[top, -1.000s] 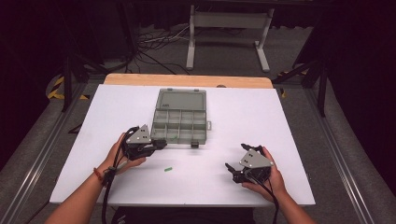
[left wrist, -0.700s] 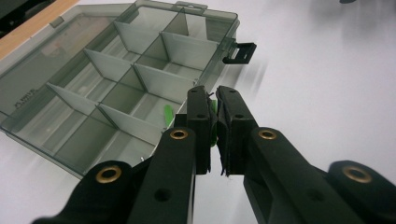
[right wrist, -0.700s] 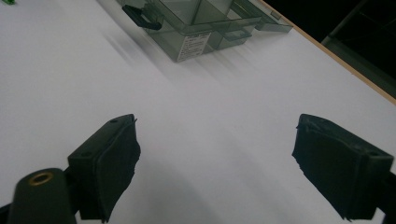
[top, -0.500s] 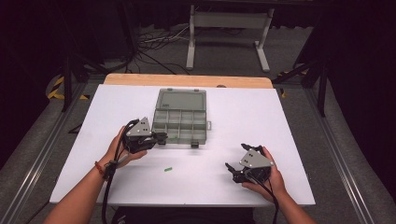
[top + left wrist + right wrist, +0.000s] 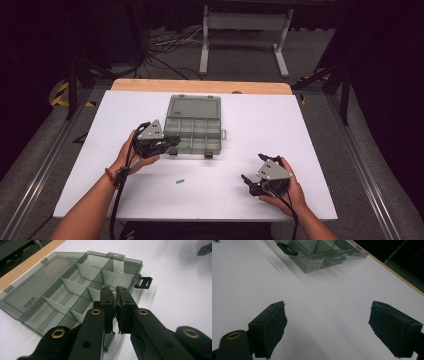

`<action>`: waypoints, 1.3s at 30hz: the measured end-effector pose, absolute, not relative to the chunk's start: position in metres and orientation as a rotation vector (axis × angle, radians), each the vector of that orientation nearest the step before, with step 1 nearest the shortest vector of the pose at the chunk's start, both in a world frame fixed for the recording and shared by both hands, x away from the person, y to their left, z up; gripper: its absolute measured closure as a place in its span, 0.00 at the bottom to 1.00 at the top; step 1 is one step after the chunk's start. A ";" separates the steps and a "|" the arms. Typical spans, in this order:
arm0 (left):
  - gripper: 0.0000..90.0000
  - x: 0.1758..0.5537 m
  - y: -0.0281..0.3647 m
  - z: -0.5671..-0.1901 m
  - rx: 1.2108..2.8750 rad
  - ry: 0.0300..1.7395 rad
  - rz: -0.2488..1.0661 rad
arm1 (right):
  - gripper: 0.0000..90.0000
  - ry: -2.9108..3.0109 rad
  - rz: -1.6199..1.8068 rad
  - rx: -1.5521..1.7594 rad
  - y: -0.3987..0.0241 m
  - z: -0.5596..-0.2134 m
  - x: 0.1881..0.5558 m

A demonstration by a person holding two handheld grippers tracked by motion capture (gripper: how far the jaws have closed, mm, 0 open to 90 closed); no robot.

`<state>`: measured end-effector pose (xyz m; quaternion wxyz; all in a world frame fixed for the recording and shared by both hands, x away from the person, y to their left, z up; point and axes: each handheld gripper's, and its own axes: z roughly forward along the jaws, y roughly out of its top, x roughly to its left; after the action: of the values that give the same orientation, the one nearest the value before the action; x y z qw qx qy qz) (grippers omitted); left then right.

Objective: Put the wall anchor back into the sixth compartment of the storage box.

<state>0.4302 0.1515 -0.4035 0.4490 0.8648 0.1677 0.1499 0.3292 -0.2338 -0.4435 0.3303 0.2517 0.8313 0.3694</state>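
A smoky translucent organizer box (image 5: 194,107) lies open mid-table, lid folded back, its dividers (image 5: 86,271) forming several compartments. My left gripper (image 5: 171,142) hovers over the box's near-left corner; in the left gripper view the left gripper (image 5: 113,290) is shut on a small green piece (image 5: 114,312) pinched between the pads. A second green piece (image 5: 180,181) lies loose on the white table (image 5: 300,135) between the hands. My right gripper (image 5: 248,182) rests near the front right; in the right gripper view the right gripper (image 5: 327,312) stands wide open over bare tabletop.
The box's black latch (image 5: 143,282) sticks out from its front wall. The box's corner (image 5: 317,260) shows far off in the right gripper view. A wooden strip (image 5: 200,86) edges the table's far side, with dark floor and cables beyond.
My left gripper has edged a little away from the person, up over the box's near-left corner. The right gripper has stayed put.
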 end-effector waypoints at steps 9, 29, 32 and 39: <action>0.94 0.441 0.145 -0.406 2.149 0.434 0.367 | 0.16 2.171 0.969 0.667 -0.234 -0.443 0.329; 0.94 0.453 0.130 -0.415 2.165 0.456 0.345 | 0.16 2.175 0.966 0.667 -0.235 -0.444 0.330; 0.93 0.454 0.129 -0.417 2.169 0.459 0.342 | 0.16 2.178 0.963 0.667 -0.235 -0.444 0.330; 0.93 0.454 0.129 -0.418 2.170 0.462 0.345 | 0.16 2.181 0.961 0.662 -0.235 -0.444 0.330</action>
<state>0.4541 0.1286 -0.4184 0.4333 0.8711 0.1853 0.1384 0.3297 -0.2347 -0.4442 0.3279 0.2529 0.8329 0.3671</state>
